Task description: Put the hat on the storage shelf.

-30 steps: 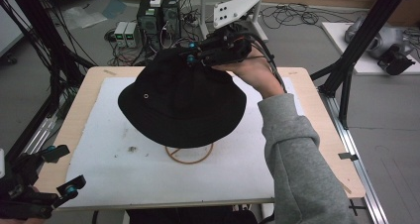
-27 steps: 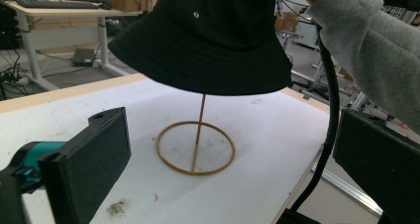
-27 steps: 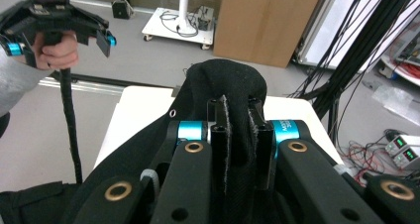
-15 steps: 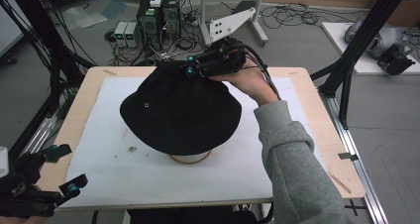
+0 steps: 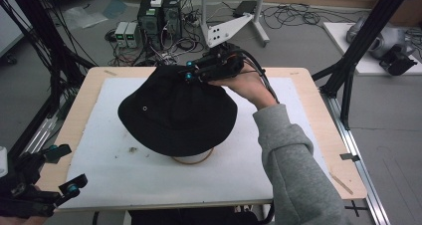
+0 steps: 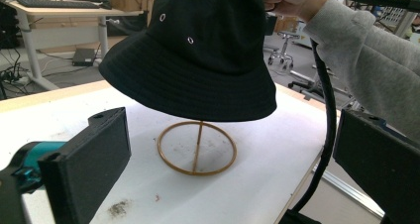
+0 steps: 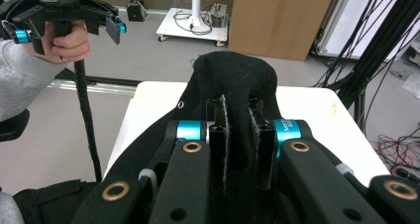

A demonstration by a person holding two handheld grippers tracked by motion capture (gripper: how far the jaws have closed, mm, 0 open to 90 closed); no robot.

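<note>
Black, parted jaws mark the left gripper [image 5: 50, 175] at the near left corner of the table [image 5: 318, 135]: it is wide open with nothing between its pads, held low off the table edge and aimed at the middle of the white mat [image 5: 119, 180]. Further right, over the mat's centre, a black bucket hat [image 5: 176, 113] hangs above a wooden ring stand [image 6: 197, 147], its brim clear of the ring base and a thin upright rising under it. Right again, the right gripper [image 5: 191, 70] pinches a fold of the hat's crown, jaws closed tight on the cloth, the hand [image 5: 249, 88] reaching in from the far side with the grey sleeve [image 5: 293, 170] angled across the table. The hat looks mid-carry over the stand; seating it would call for lowering the crown squarely onto the upright before letting go.
</note>
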